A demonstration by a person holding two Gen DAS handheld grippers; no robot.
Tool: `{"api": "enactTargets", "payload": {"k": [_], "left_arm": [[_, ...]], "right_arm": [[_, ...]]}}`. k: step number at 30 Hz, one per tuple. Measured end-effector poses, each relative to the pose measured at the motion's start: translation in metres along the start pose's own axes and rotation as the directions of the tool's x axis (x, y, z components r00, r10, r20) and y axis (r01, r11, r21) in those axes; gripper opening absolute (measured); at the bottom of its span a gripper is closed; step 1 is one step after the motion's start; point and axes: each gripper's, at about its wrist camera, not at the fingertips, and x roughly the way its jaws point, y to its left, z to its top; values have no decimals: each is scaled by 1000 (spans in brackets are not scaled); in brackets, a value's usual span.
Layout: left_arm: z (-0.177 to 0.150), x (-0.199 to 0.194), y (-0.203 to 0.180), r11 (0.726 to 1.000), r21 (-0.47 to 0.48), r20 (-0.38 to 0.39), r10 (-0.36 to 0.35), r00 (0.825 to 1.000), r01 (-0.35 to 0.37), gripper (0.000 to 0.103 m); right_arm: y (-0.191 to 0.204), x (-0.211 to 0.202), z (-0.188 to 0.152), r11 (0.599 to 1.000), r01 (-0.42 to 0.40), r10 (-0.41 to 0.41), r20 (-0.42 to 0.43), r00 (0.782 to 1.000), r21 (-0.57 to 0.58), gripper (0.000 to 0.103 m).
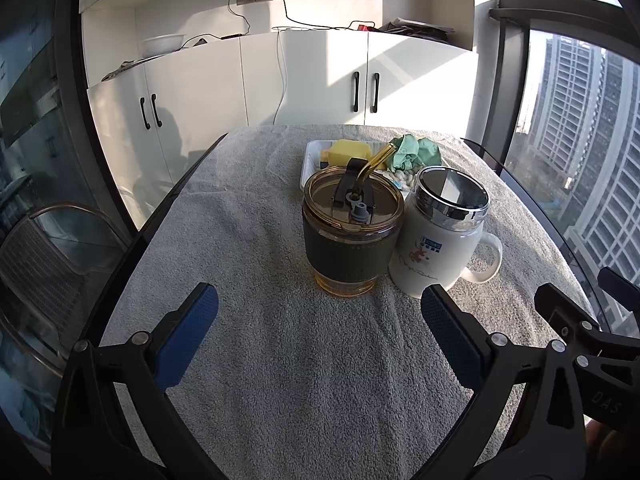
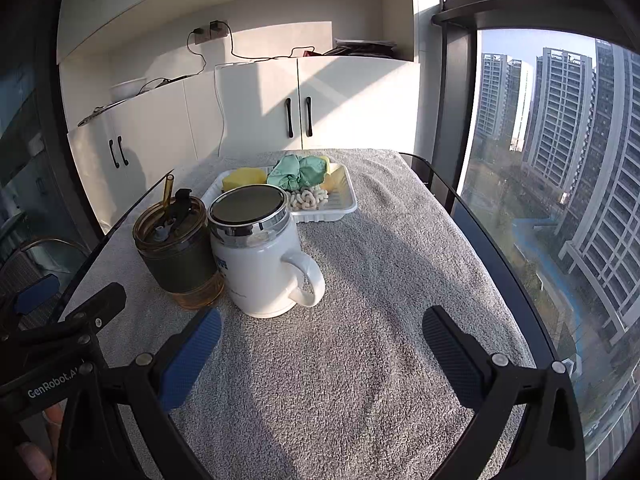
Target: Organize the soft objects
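A white tray [image 2: 344, 204] at the far side of the table holds yellow sponges [image 2: 244, 177], a crumpled green cloth [image 2: 298, 172] and a white knotted soft piece [image 2: 308, 199]. In the left wrist view the tray [image 1: 310, 156], a sponge [image 1: 346, 150] and the cloth [image 1: 416, 152] show behind the cups. My left gripper [image 1: 320, 320] is open and empty, low over the towel in front of the cups. My right gripper [image 2: 322, 340] is open and empty, to the right of the mug.
An amber glass tumbler with a straw and dark sleeve [image 1: 352, 236] [image 2: 180, 256] and a white lidded mug [image 1: 440, 240] [image 2: 260, 260] stand between the grippers and the tray. A grey towel [image 2: 380, 280] covers the glass table. White cabinets stand behind, a chair [image 1: 48, 264] at left.
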Motion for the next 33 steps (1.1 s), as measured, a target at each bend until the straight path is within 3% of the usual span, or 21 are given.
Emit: {"api": "enactTargets", "payload": {"k": [33], "left_arm": [[0, 1, 0, 1000, 4, 1, 5, 1000, -5, 103]], "right_arm": [[2, 3, -3, 1000, -7, 7, -7, 1000, -6, 103]]}}
